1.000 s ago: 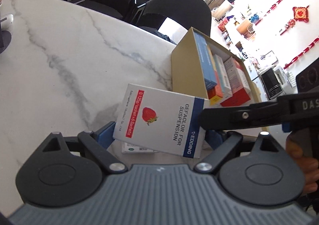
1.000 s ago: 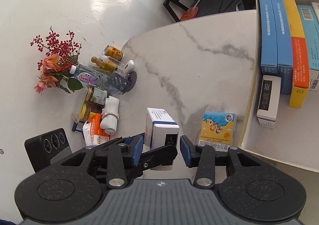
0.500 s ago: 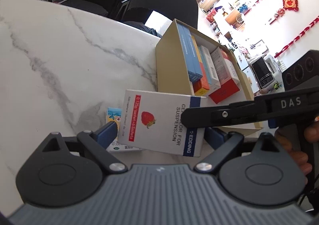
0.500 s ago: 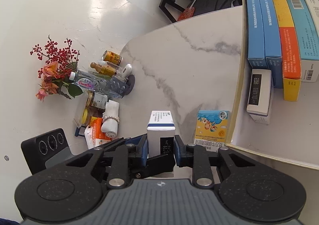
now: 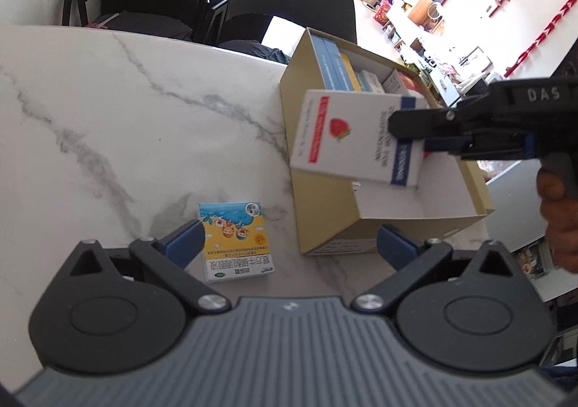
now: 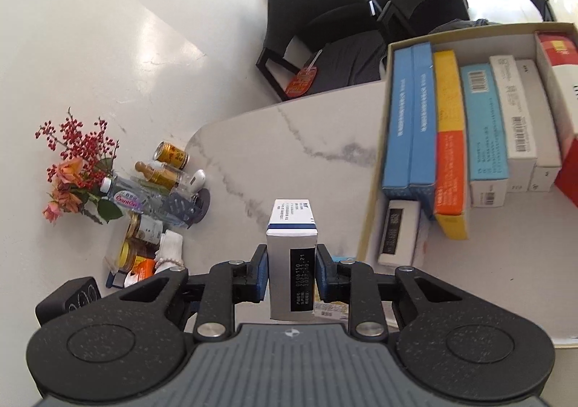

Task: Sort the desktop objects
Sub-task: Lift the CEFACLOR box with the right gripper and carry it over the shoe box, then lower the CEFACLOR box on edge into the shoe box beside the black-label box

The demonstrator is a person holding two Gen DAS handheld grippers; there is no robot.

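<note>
A white medicine box (image 6: pixel 292 255) with a blue band is clamped end-on between the pads of the right gripper (image 6: pixel 291 278), its jaws drawn in close on the narrow sides. In the left wrist view the same box (image 5: pixel 356 134) is seen held up in front of the open cardboard tray (image 5: pixel 318 197), a strawberry picture and a red stripe showing on its broad face (the lettering is blurred). The person's hand (image 5: pixel 558 215) is seen on the handle at the right edge.

The tray (image 6: pixel 374 190) is stood on the marble table (image 6: pixel 289 154), near its edge. Along its far side a row of cartons is packed on edge: two blue ones (image 6: pixel 410 125), a yellow-and-orange one (image 6: pixel 449 154), a light blue one (image 6: pixel 486 132), two white ones (image 6: pixel 514 111) and a red-and-white one (image 6: pixel 558 82). A small white carton with a black label (image 6: pixel 397 232) is laid flat at the blue ones' near end. The rest of the tray floor is bare.

The left gripper (image 5: pixel 289 244) is still being spread, its jaws wide, nothing pressed between them. A small cartoon-printed box (image 5: pixel 234 241) is left lying flat on the table just beside the left finger, near the tray's outer wall.
</note>
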